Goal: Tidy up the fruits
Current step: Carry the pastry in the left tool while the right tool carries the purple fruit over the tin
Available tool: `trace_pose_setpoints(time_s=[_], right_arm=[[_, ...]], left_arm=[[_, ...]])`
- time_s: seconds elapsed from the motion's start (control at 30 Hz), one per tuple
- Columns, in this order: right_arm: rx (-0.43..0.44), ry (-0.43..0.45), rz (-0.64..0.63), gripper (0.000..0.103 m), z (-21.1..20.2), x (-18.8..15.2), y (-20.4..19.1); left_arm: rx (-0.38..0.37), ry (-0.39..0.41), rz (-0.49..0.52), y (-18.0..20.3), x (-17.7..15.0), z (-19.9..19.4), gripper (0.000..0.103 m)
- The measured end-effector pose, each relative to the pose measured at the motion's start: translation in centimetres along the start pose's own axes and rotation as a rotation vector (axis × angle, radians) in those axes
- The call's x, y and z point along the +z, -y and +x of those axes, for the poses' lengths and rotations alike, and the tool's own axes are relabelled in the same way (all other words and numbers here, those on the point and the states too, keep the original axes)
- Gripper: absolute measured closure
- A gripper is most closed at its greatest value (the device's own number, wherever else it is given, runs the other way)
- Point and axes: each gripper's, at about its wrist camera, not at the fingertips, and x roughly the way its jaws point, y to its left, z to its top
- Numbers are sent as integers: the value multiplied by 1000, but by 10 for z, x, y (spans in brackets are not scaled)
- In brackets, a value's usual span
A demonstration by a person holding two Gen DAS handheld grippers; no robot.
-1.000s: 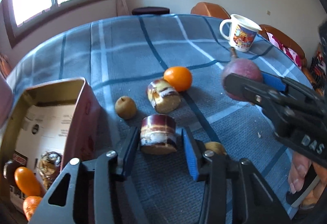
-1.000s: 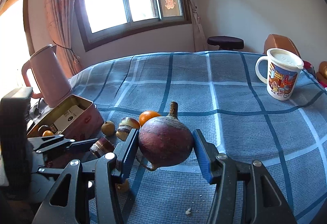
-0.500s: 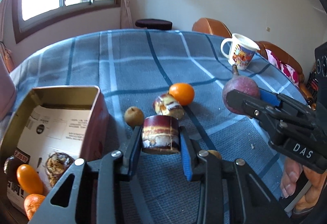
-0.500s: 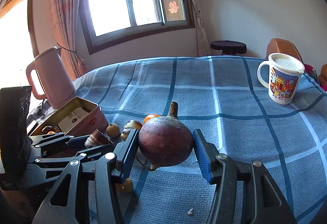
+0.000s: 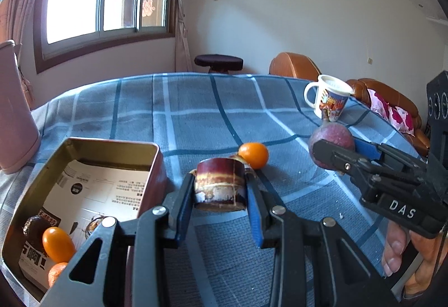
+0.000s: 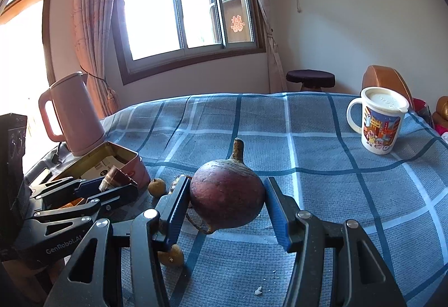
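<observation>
Left gripper clamped snug on a short cane chunk, pads pressing the curved sides, cut ends facing near and far. Lifted clear of the blue checked tablecloth, just right of the open tin at near left. Looks stiff and woody, so no squashing worry, but that dark rind is probably slick and the thing is round, so could twist or squirt out if the grip slackens. Middle of the barrel seems the right spot, which is where the pads sit already.

Right gripper roughly half open, closed on a round purple fruit with a stubby stem pointing up, held a bit above the cloth at its widest part. Probably heavier than the chunk and firm-skinned; stem likely snaps off, so not a handle.

Still loose on the table: an orange just beyond the chunk, a small brown fruit near the tin's right wall, another under the right gripper. Small and light by the look of them, thin shells, gentle pinch across the middle. Some orange fruit already in the tin's near corner. Mug far right, pink kettle far left, both well out of the way.
</observation>
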Motion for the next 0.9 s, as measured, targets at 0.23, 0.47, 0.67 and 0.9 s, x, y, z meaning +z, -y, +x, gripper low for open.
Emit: trace_pose_setpoints(time_s=[0.23,0.47,0.67,0.9], right_arm=[[-11,34,-14,48,-7,-1,-3],[-19,70,-29,48,-13,-1,-6],[-29,100,-44,48,-19,-2,-8],[-43,141,-70,48,-26,-3,-13]], left_arm=[[7,45,-4,-1,-1,-9,66],[-6,65,-38,-8,-2,-13,66],[0,93,-46,-8,-3,-18,66],[21,134,-36,-5,-5,-27,66]])
